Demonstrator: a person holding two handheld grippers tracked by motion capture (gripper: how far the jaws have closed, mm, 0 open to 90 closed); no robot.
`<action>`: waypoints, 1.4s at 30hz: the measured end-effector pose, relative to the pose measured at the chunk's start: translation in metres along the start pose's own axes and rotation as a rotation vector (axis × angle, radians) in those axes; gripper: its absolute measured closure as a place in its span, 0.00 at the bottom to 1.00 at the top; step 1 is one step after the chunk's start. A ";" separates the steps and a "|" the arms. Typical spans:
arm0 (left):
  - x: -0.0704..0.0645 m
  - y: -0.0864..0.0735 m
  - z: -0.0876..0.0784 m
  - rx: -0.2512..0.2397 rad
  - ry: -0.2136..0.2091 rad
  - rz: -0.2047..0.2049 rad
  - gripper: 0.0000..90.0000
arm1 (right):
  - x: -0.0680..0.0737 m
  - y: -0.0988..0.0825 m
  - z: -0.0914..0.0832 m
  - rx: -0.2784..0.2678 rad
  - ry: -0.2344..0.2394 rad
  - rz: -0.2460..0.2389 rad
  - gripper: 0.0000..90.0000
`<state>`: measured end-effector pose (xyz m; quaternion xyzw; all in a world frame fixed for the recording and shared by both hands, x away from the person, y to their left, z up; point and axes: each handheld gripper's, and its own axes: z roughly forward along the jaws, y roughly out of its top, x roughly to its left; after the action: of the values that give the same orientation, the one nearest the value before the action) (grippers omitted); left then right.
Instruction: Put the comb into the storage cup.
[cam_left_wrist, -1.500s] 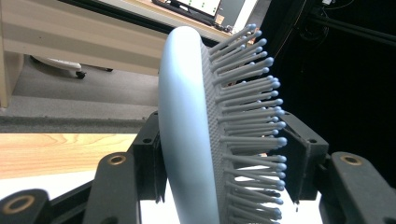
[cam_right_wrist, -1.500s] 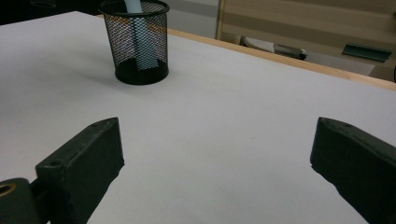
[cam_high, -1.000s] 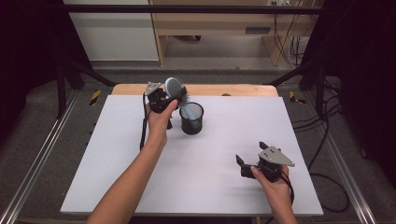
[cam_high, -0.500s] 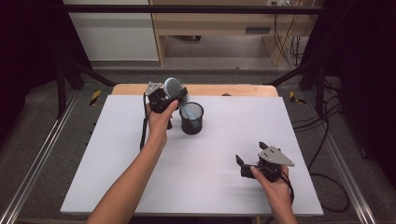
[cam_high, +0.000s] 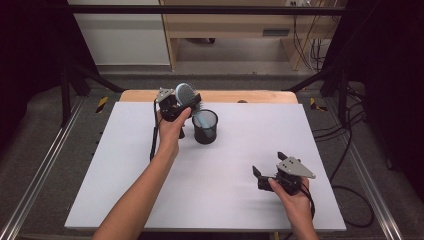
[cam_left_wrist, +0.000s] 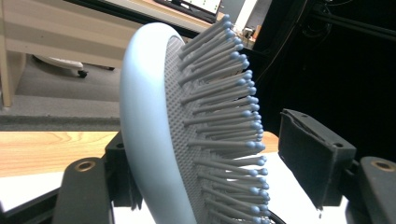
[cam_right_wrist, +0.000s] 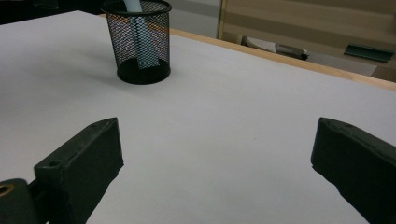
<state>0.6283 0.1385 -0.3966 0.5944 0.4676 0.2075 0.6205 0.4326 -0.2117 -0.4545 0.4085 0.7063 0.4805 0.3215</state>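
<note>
The hairbrush (cam_high: 186, 95) handle sits in the mesh cup (cam_high: 205, 127); my left gripper (cam_high: 181, 107) has just been opening around its head, right gripper (cam_high: 266, 172) idle, open.

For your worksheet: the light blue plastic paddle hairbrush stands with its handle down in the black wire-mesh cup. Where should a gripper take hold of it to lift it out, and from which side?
Grip the light blue plastic paddle hairbrush by its head, the part above the black wire-mesh cup, since the handle sits inside the mesh. Come in level from the side, one jaw on the smooth back, one past the bristle tips. The left gripper brackets it that way, its jaws just opening.
</note>
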 end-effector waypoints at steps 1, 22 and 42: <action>0.000 0.000 0.000 -0.002 -0.001 -0.001 0.30 | 0.000 0.000 0.000 0.000 -0.001 0.001 0.03; -0.002 0.000 0.000 -0.011 0.006 0.029 0.24 | 0.000 0.000 0.000 0.001 0.000 0.000 0.03; -0.005 -0.001 0.001 -0.010 0.058 0.089 0.06 | 0.000 0.000 0.000 -0.001 0.003 -0.002 0.03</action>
<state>0.6267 0.1335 -0.3958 0.6053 0.4574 0.2541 0.5999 0.4326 -0.2114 -0.4540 0.4071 0.7069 0.4812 0.3211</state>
